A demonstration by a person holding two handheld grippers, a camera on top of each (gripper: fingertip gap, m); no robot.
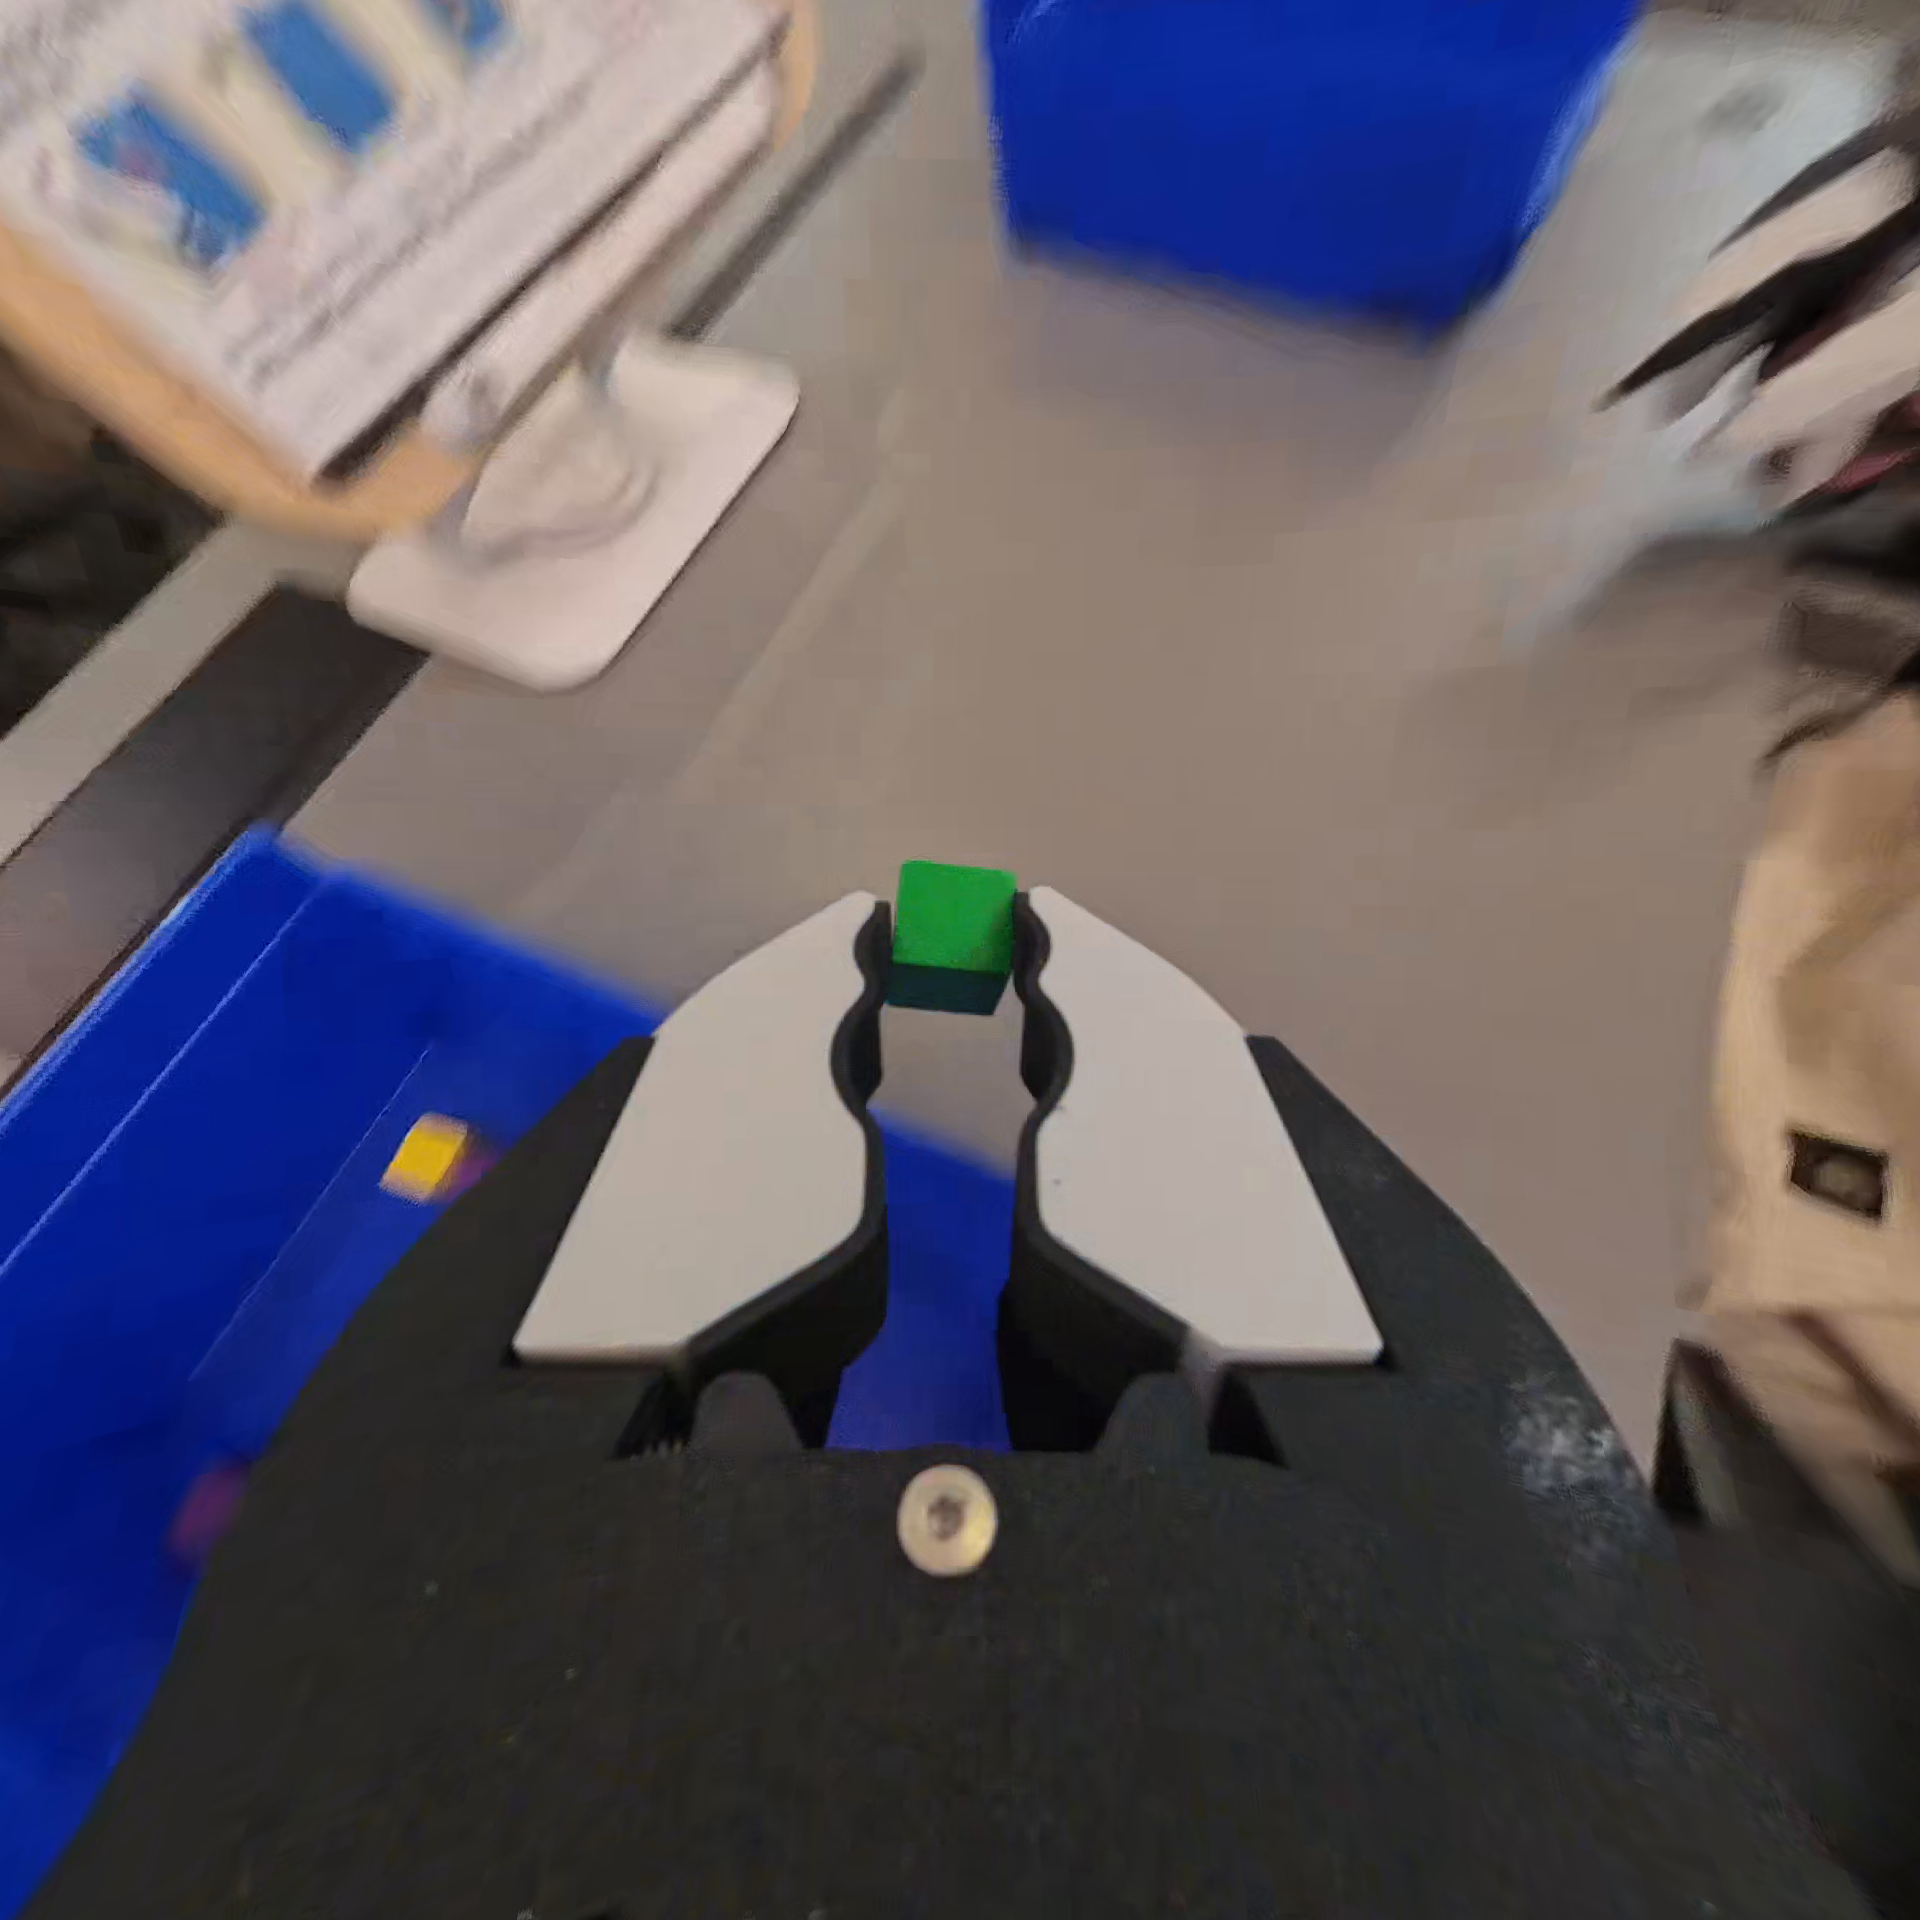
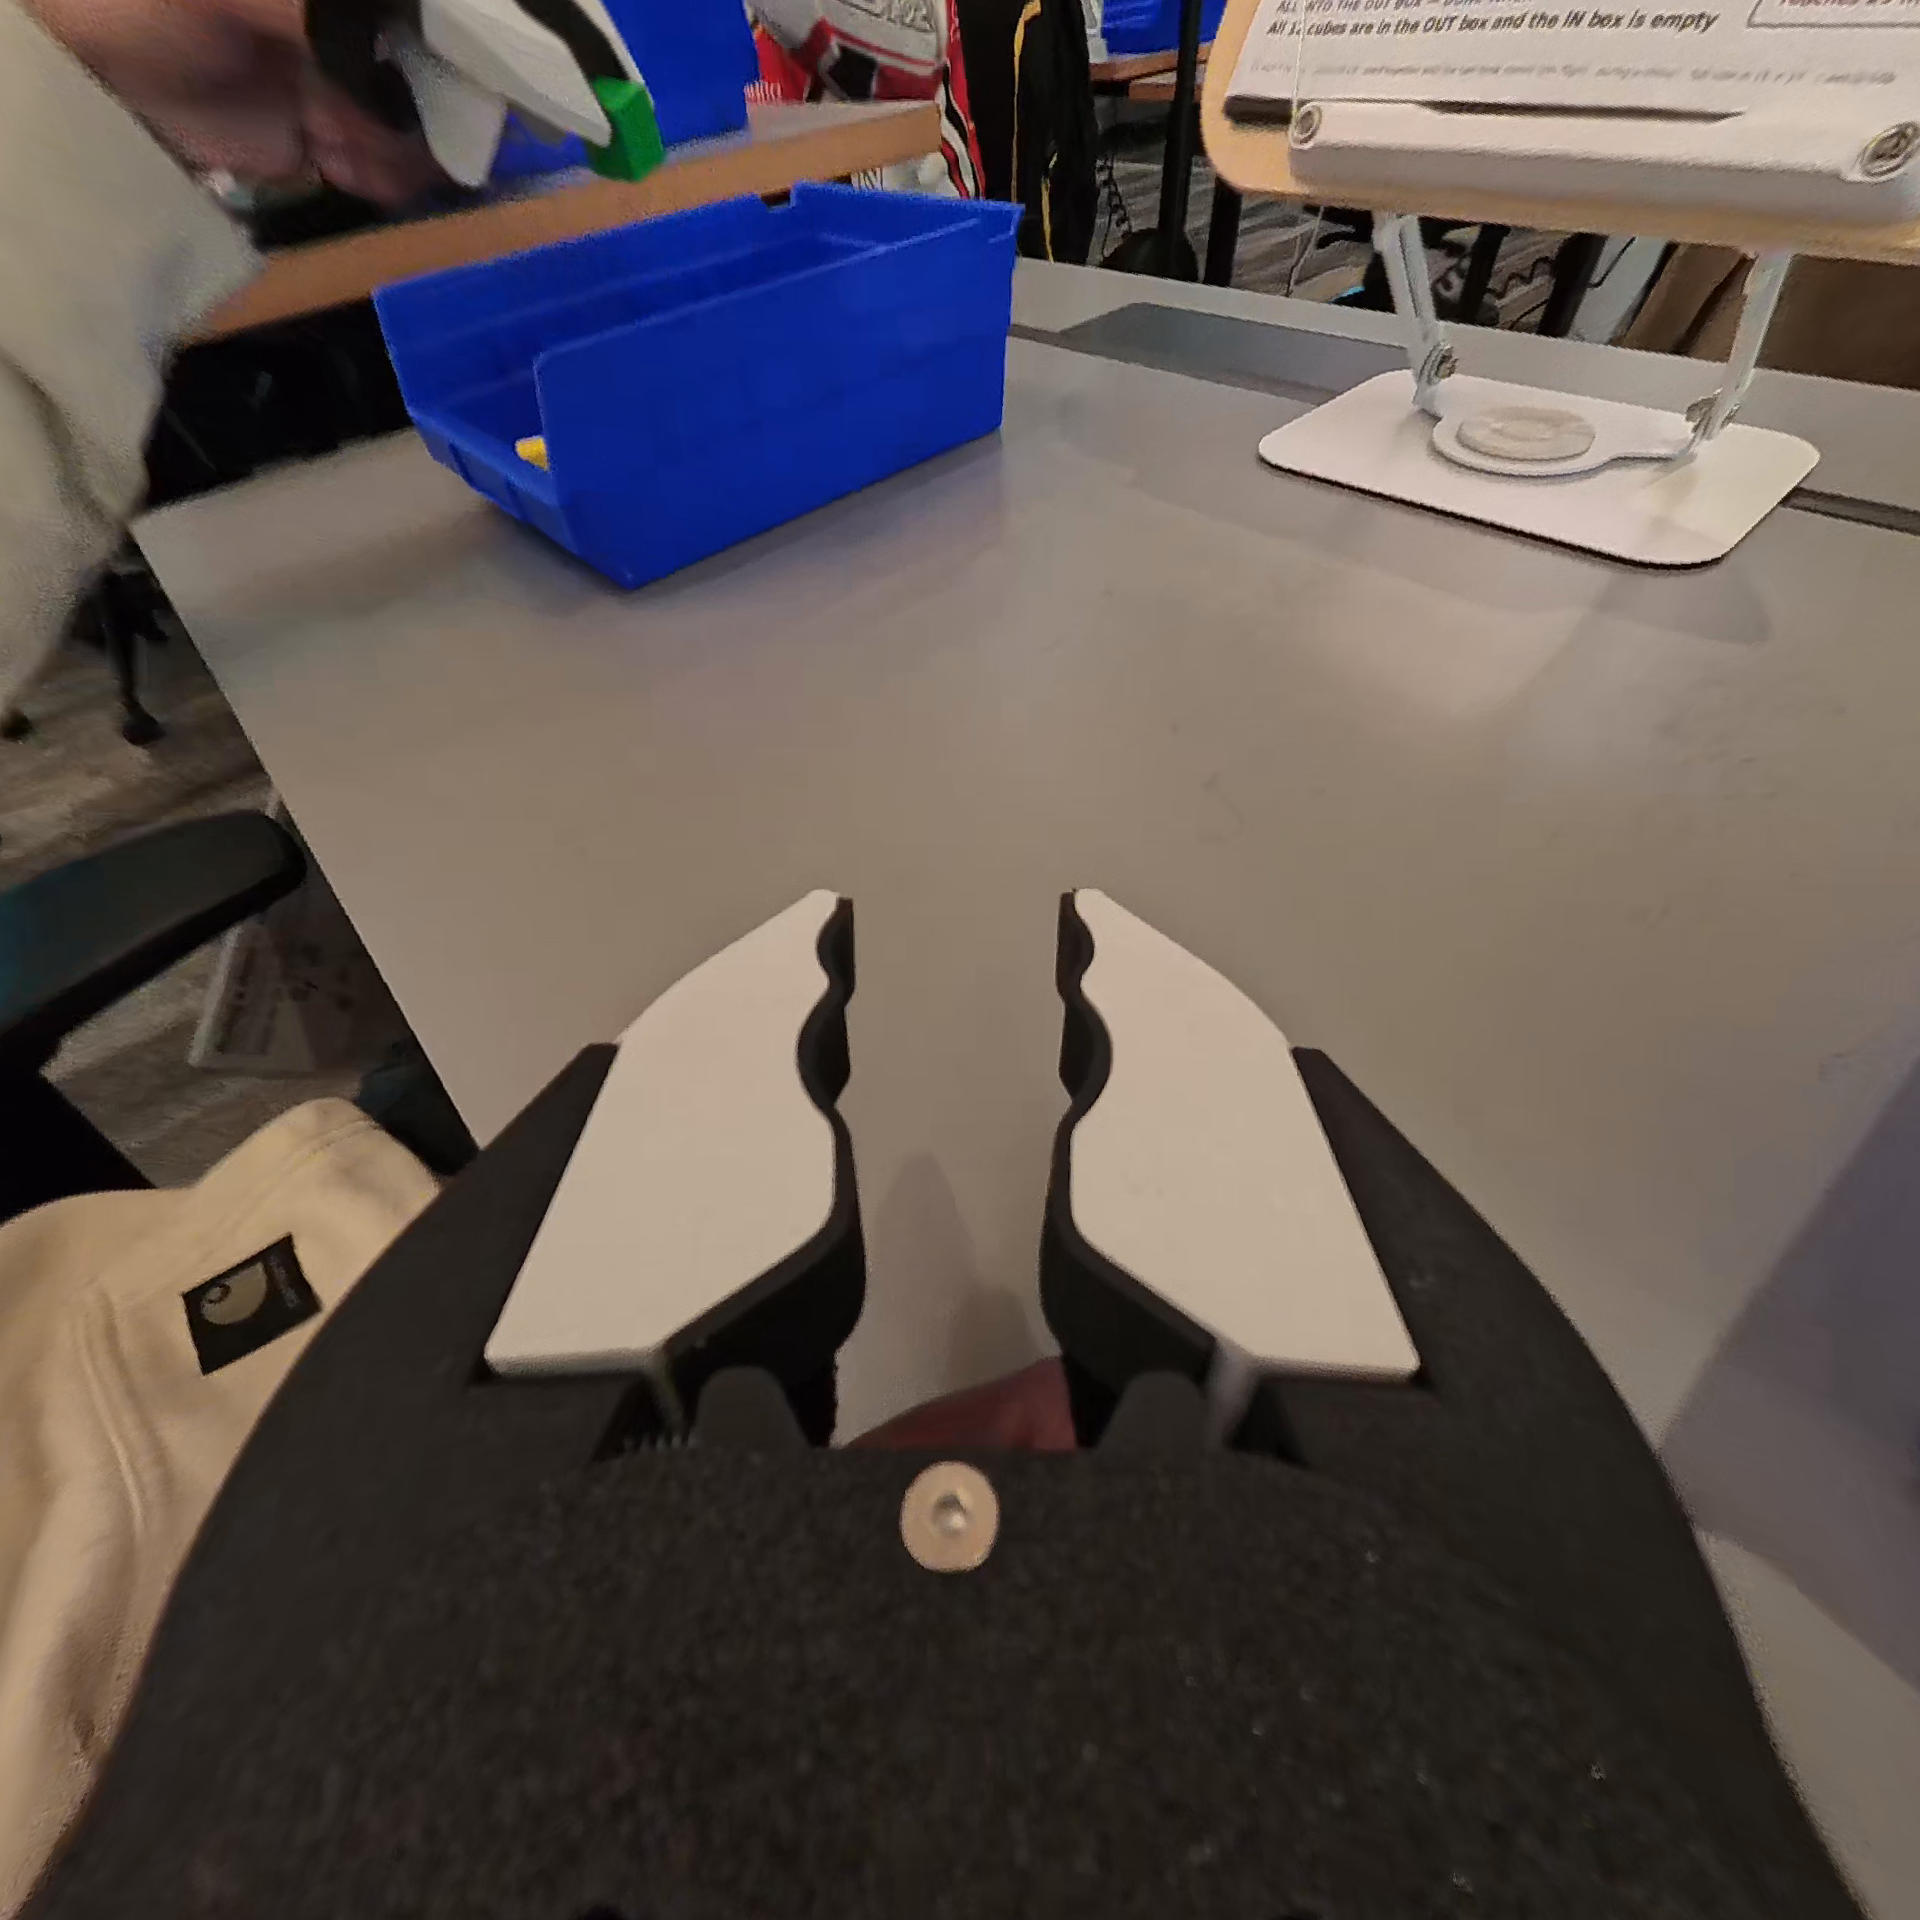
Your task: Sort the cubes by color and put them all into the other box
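Note:
My left gripper (image 1: 951,935) is shut on a green cube (image 1: 953,930) and holds it in the air above the grey table. Below it at the lower left is a blue box (image 1: 156,1195) with a yellow cube (image 1: 426,1155) and a purple cube (image 1: 208,1507) inside. A second blue box (image 1: 1278,156) stands far ahead. In the right wrist view the left gripper (image 2: 613,130) with the green cube (image 2: 629,130) is at the top left, above a blue box (image 2: 748,416) that shows a yellow cube (image 2: 532,449). My right gripper (image 2: 956,935) is open and empty over the table.
A white stand (image 2: 1538,468) holding a printed sheet (image 2: 1558,62) sits at the table's far right; it also shows in the left wrist view (image 1: 582,499). A person's cream garment (image 2: 125,1403) is at the near left edge. A table seam (image 1: 208,707) runs past the box. One gripper's finger ends stand about 35 centimeters off the other's.

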